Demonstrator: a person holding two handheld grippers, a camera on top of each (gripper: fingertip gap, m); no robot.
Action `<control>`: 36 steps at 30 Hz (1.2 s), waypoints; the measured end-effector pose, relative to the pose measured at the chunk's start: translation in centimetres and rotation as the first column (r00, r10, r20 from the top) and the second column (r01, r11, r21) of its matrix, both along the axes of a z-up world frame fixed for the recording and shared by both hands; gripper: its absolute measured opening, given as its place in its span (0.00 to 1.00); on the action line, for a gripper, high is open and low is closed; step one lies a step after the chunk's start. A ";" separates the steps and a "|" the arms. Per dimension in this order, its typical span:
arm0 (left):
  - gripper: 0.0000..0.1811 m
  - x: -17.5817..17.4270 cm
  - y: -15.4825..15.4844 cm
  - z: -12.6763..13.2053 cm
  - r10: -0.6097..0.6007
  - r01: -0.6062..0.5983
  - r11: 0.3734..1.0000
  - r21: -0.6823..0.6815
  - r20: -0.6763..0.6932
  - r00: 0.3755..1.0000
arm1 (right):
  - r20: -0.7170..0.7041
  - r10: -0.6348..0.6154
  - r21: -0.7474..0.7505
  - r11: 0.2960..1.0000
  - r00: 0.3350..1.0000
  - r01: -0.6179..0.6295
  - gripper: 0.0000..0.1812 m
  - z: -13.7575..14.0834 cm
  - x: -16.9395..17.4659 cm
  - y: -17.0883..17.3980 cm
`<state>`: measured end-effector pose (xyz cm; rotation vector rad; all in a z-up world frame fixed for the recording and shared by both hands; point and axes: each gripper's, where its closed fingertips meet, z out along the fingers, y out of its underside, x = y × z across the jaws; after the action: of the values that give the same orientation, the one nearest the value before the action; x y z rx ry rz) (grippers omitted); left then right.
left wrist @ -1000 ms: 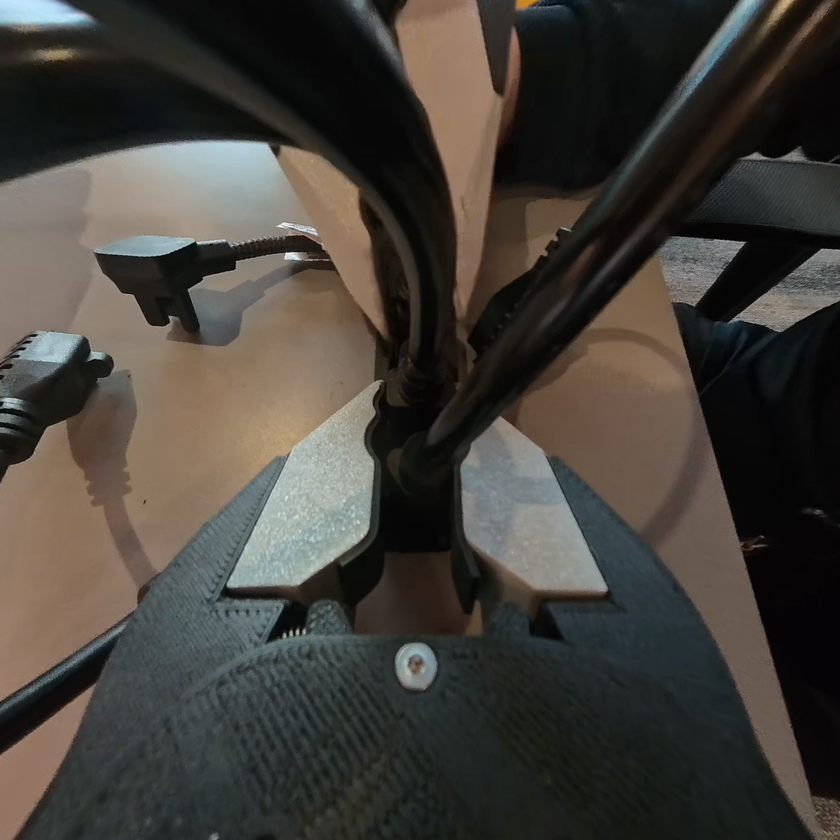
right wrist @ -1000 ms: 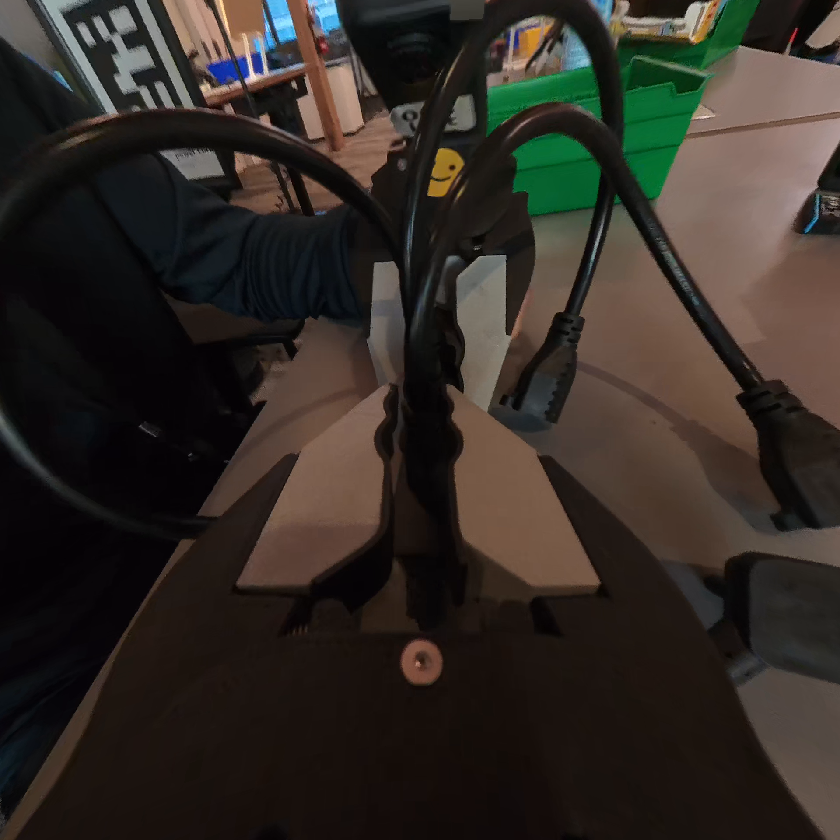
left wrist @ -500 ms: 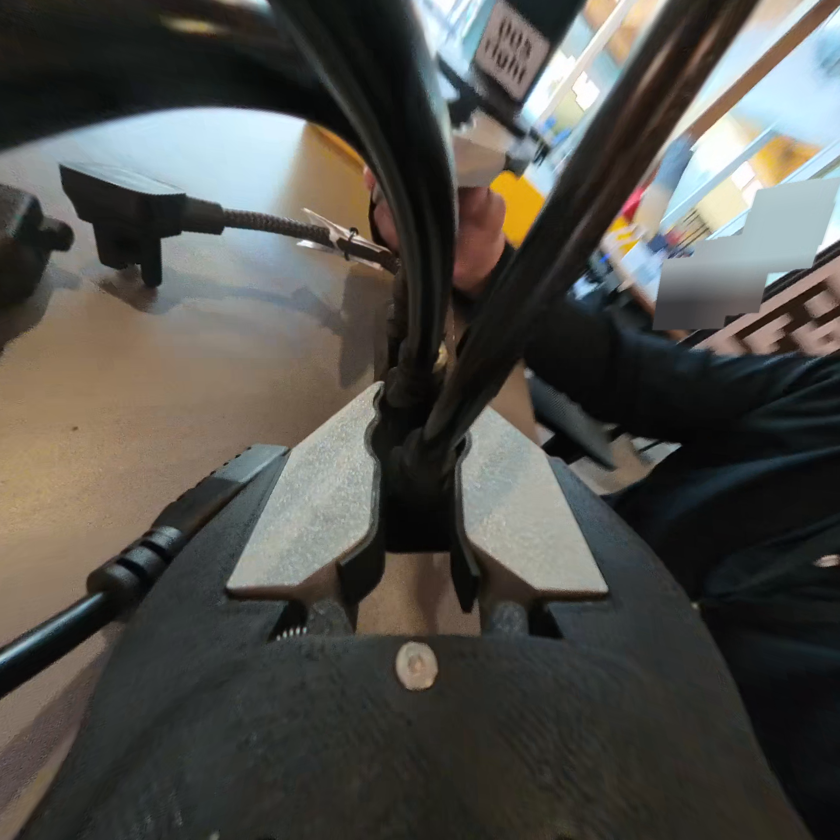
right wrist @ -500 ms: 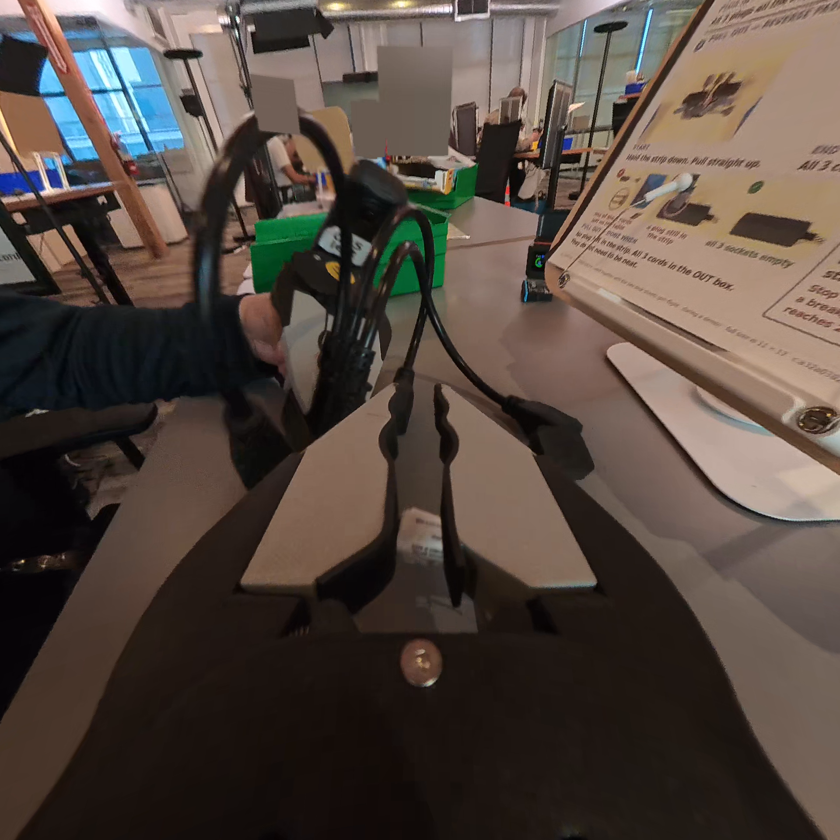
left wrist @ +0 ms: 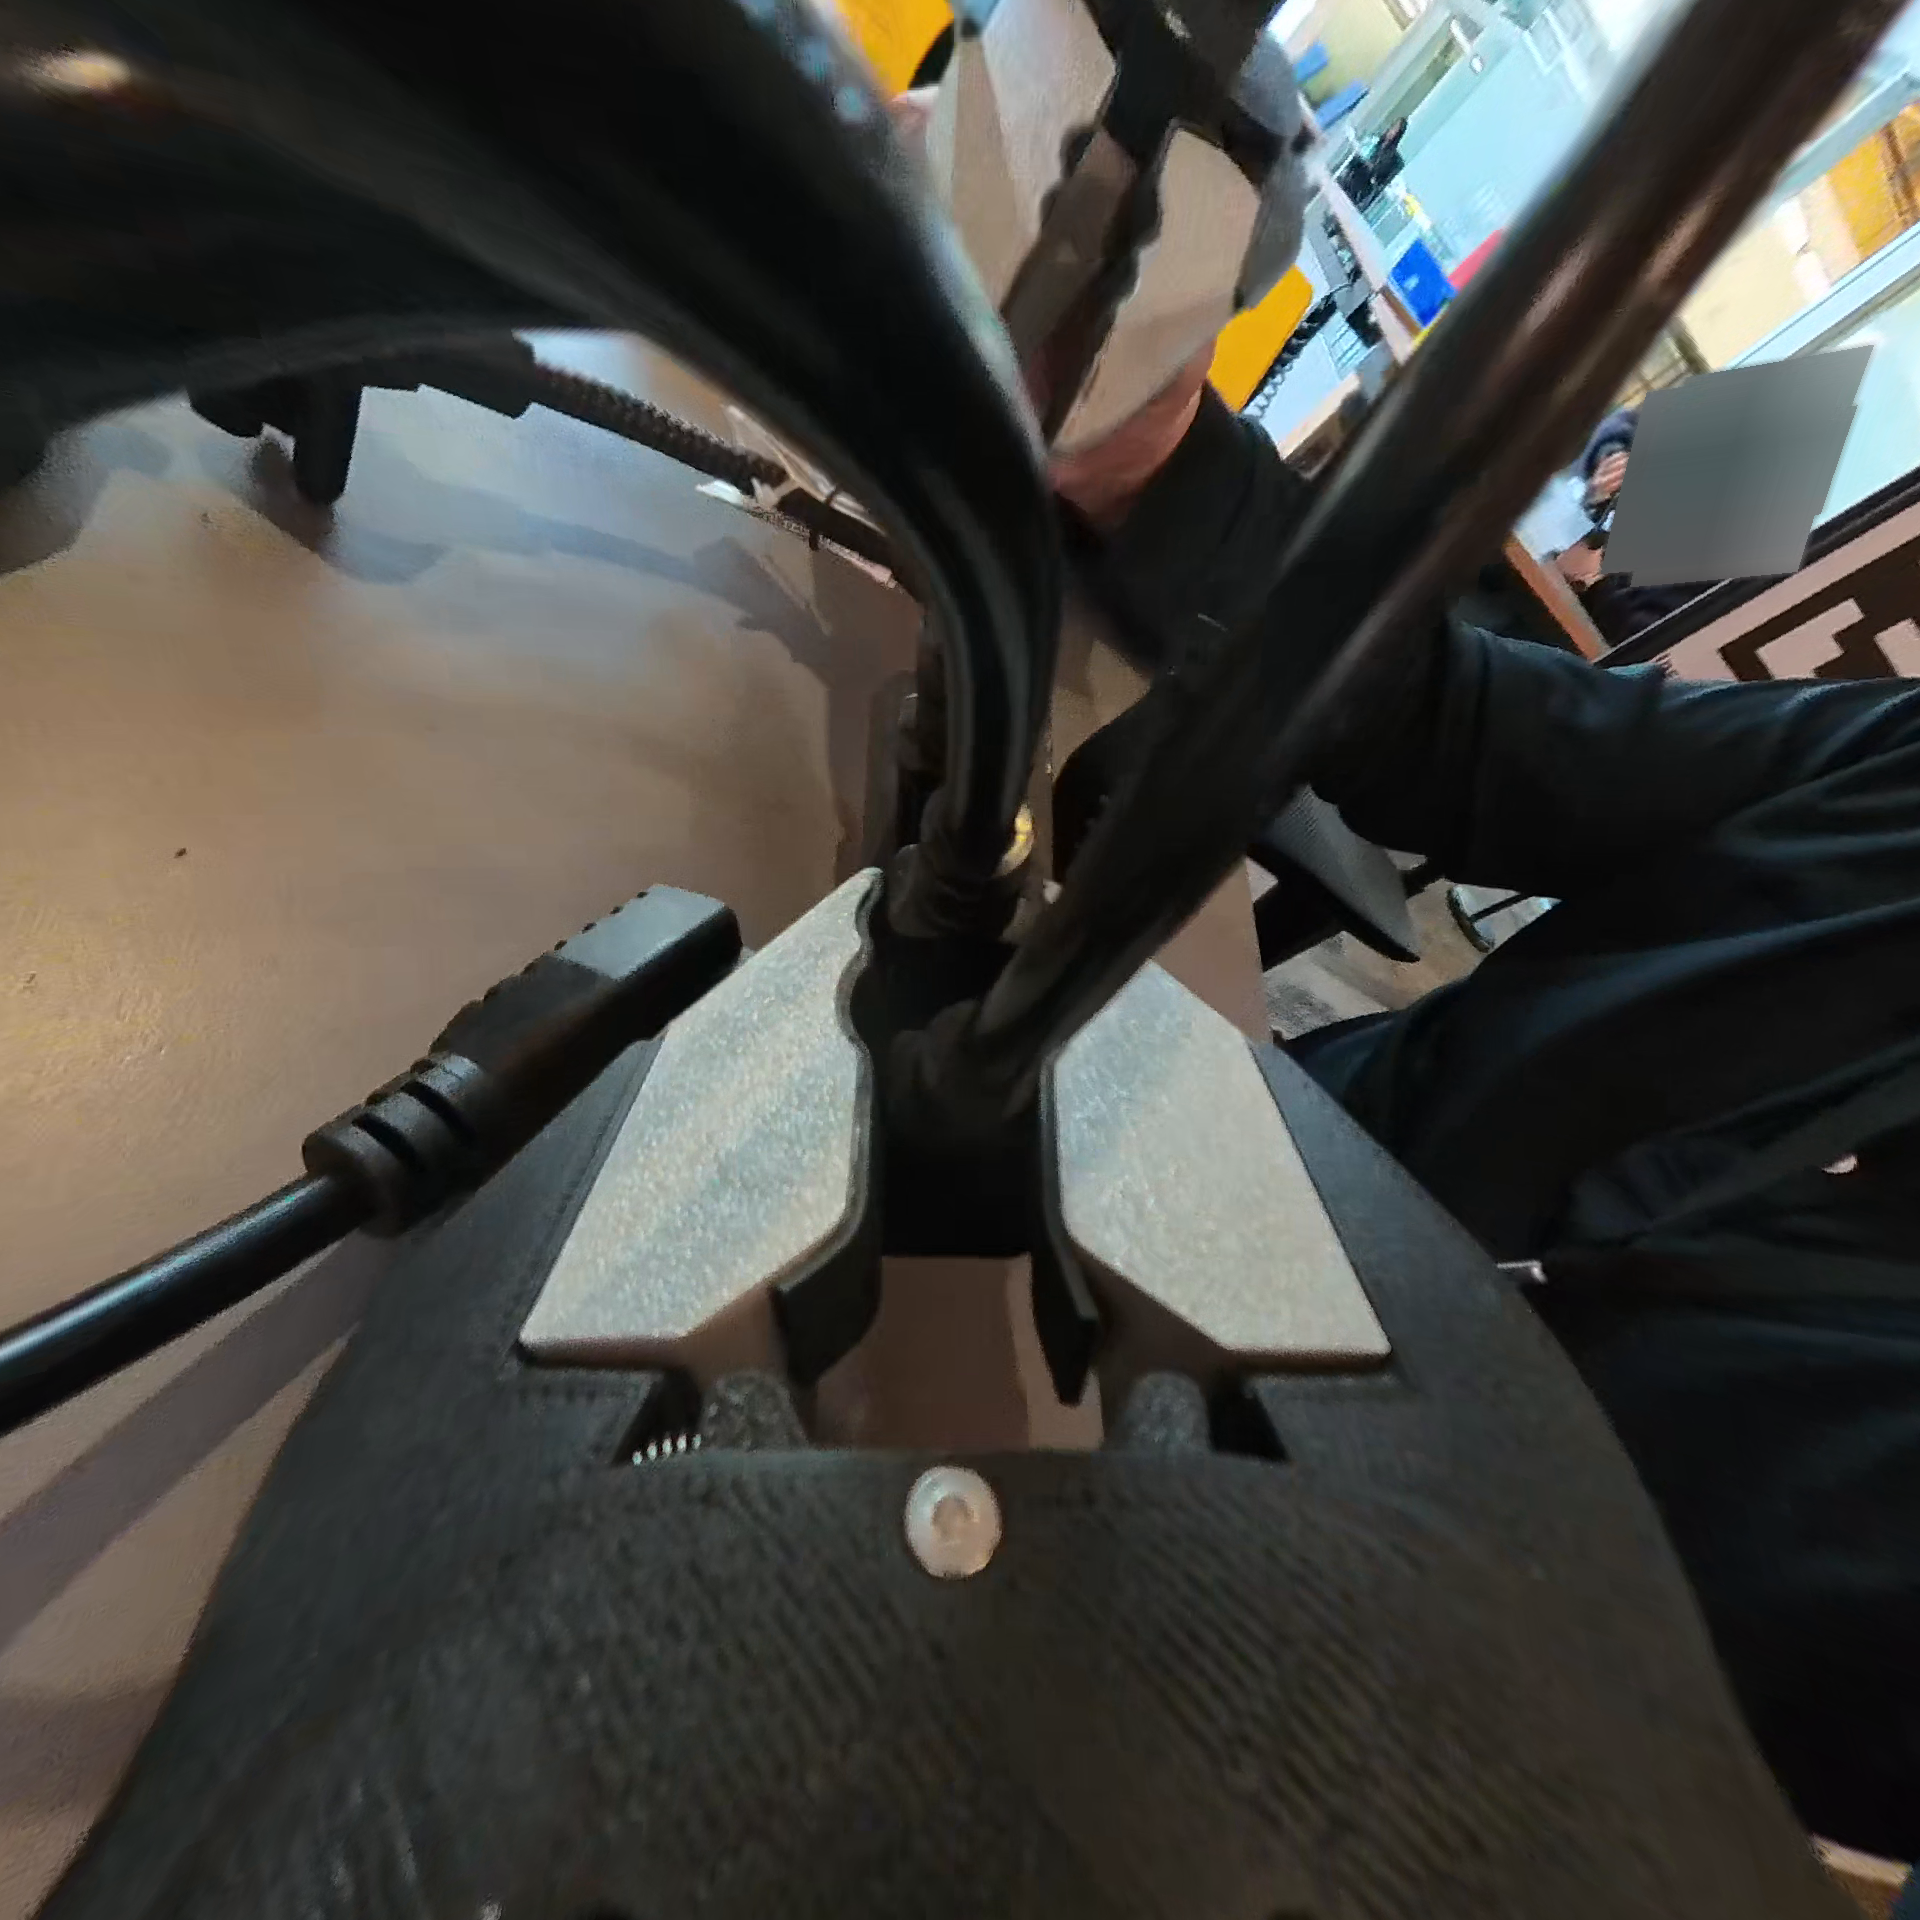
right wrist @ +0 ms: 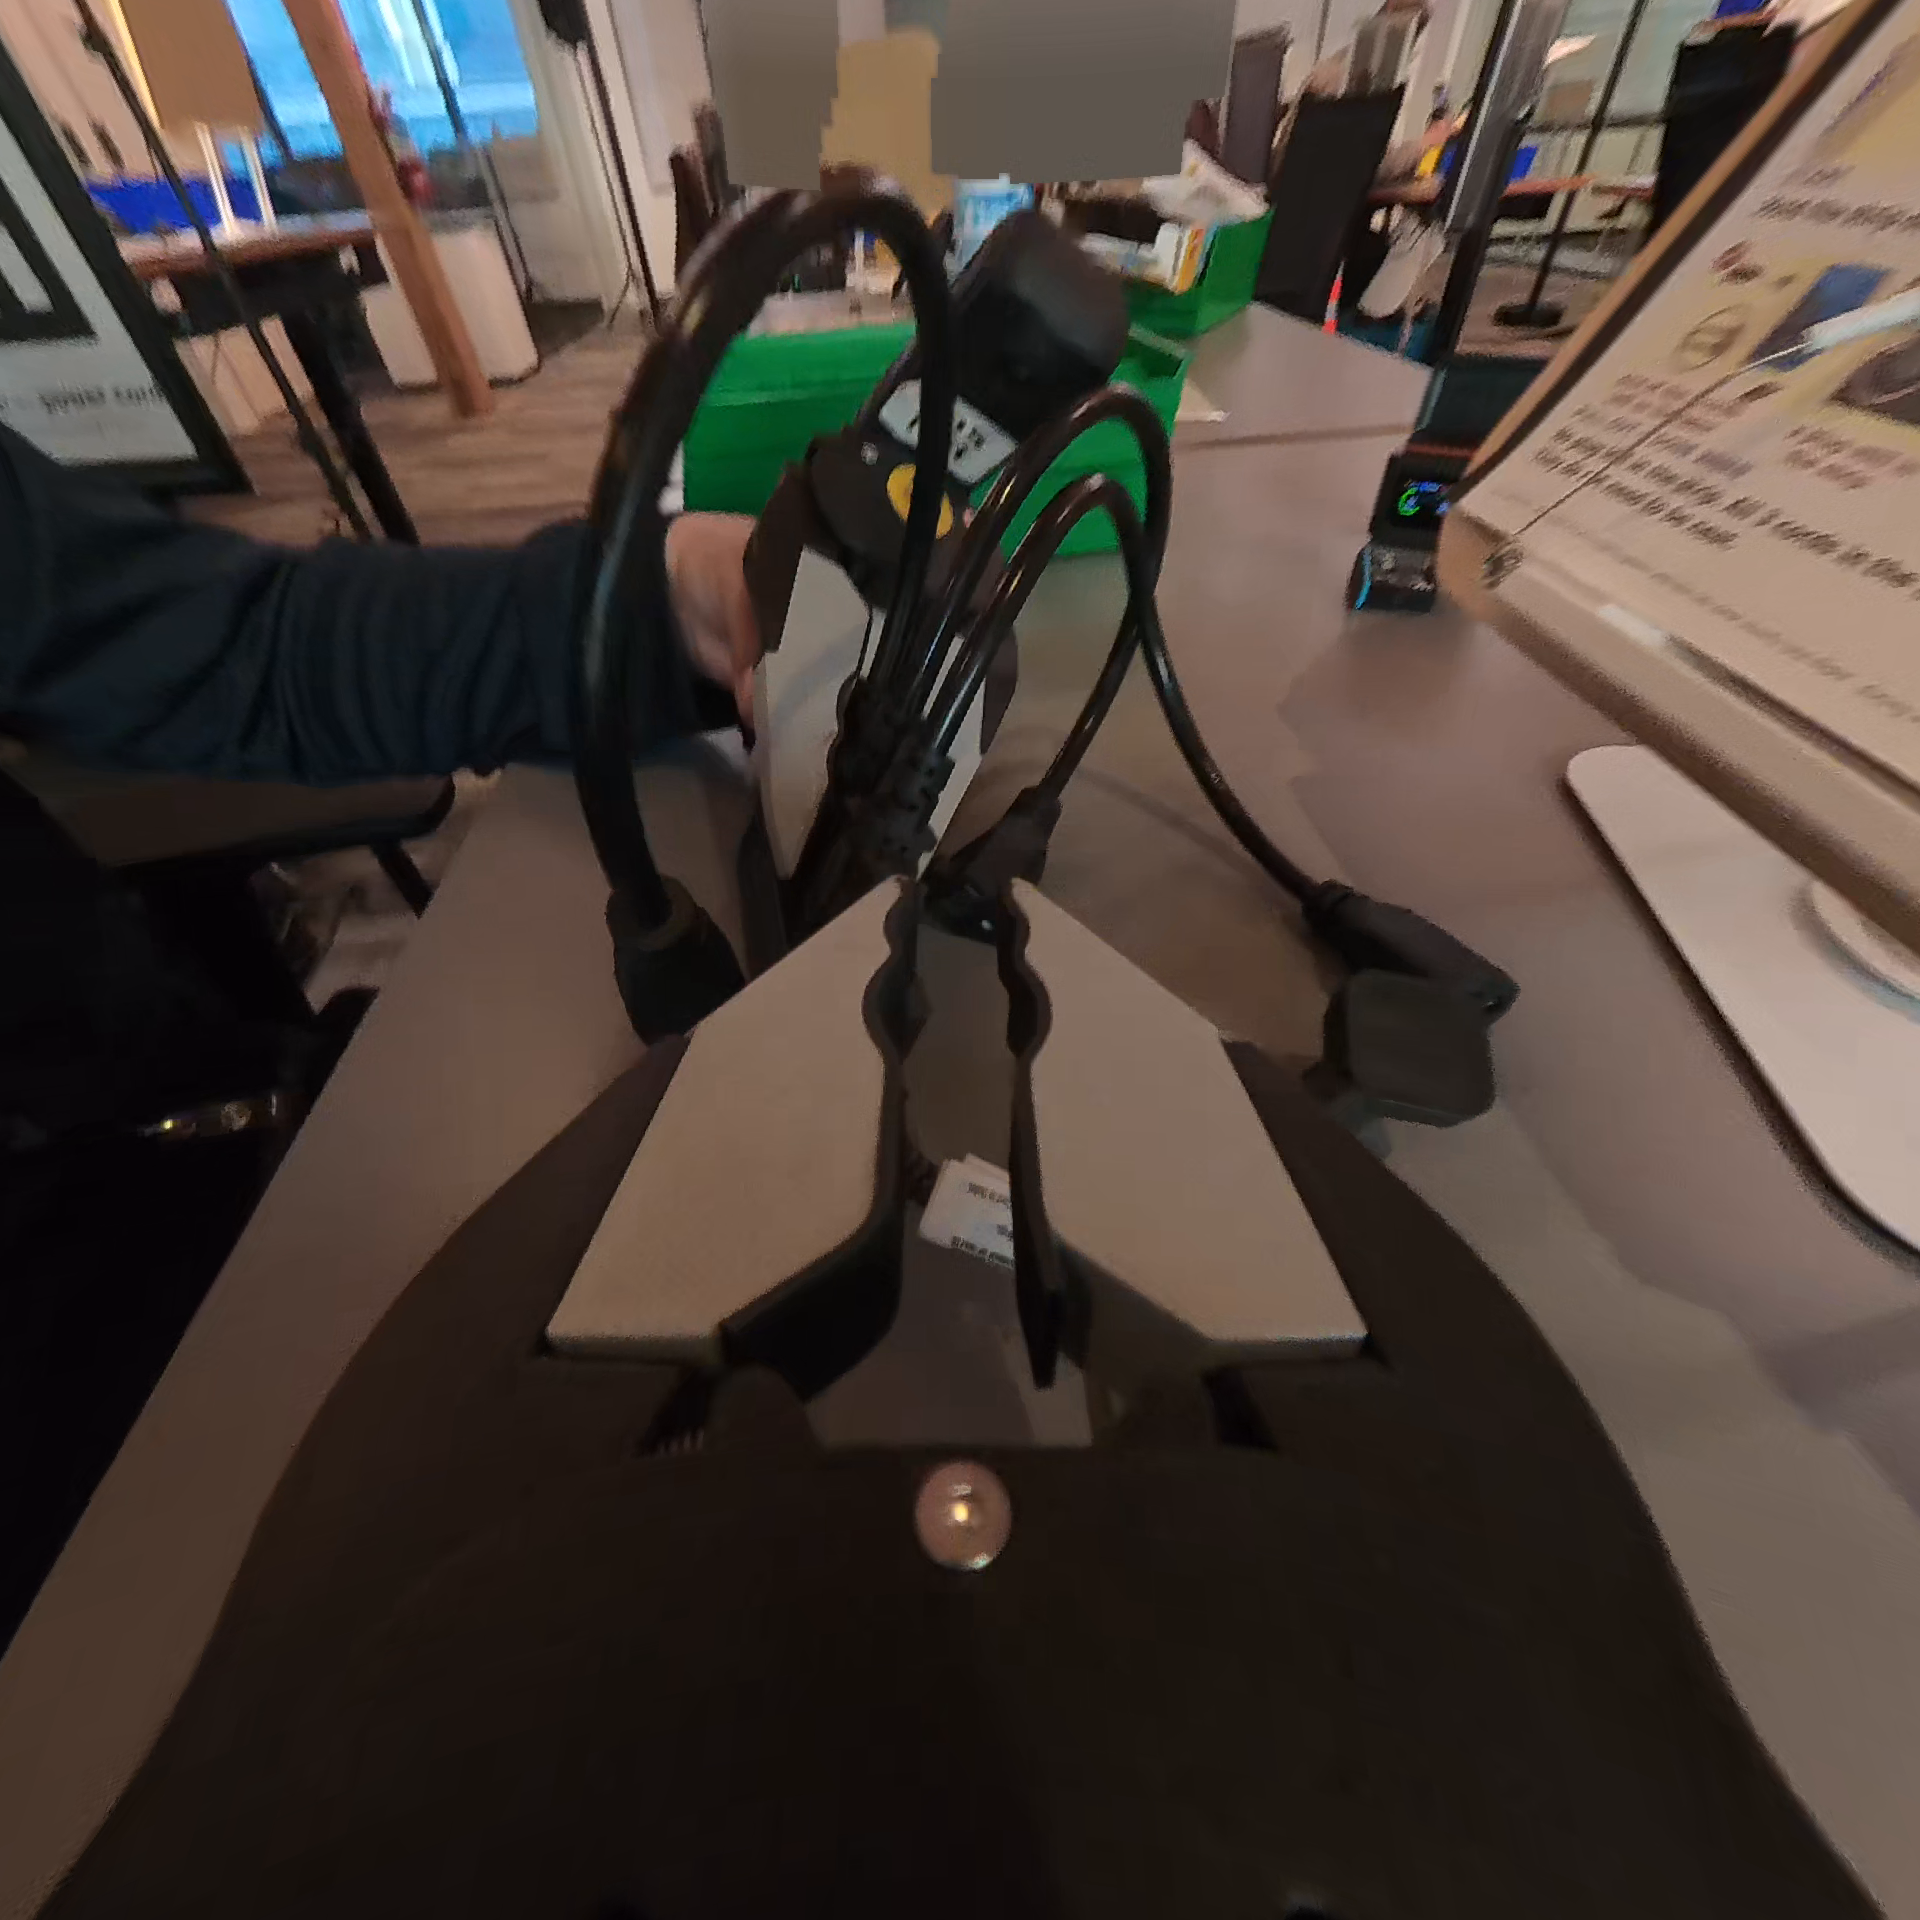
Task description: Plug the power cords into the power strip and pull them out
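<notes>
My left gripper (left wrist: 961, 914) is shut on a bundle of black power cords (left wrist: 966, 727) that arch up and away from its jaws. It also shows ahead in the right wrist view (right wrist: 862, 790), upright over the table, with the cords (right wrist: 1039, 499) looping out of it. A black connector end (left wrist: 582, 1008) lies on the table beside its left finger. My right gripper (right wrist: 961, 904) is slightly open and empty; a white label (right wrist: 971, 1210) shows through its gap. A loose black plug (right wrist: 1403, 1029) lies on the table to its right. I see no power strip.
A brown table (left wrist: 312, 779) holds a plug on a braided cable (left wrist: 644, 426). A green bin (right wrist: 800, 416), a small black device (right wrist: 1403, 540) and an instruction board (right wrist: 1714, 499) on a white base (right wrist: 1714, 935) stand behind. A dark sleeve (right wrist: 312, 644) reaches in from the left. My hands' fingertips stand some 8 cm from each other.
My right gripper has let go of the cord it held and drawn back. My left gripper keeps the bundle and has tilted, so the connector end now lies closer to it.
</notes>
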<state>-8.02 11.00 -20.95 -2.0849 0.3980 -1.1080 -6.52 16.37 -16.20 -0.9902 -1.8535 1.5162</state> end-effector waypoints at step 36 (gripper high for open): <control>0.15 1.5 0.1 -1.3 -0.040 0.117 0.973 0.197 -0.359 0.933 | 0.218 0.131 0.243 0.952 0.967 -0.184 0.07 -5.9 0.1 -4.6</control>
<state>-6.54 11.07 -22.22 -2.0842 0.7485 -0.6924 -6.39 11.78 -22.09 -0.9128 -2.2554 1.2510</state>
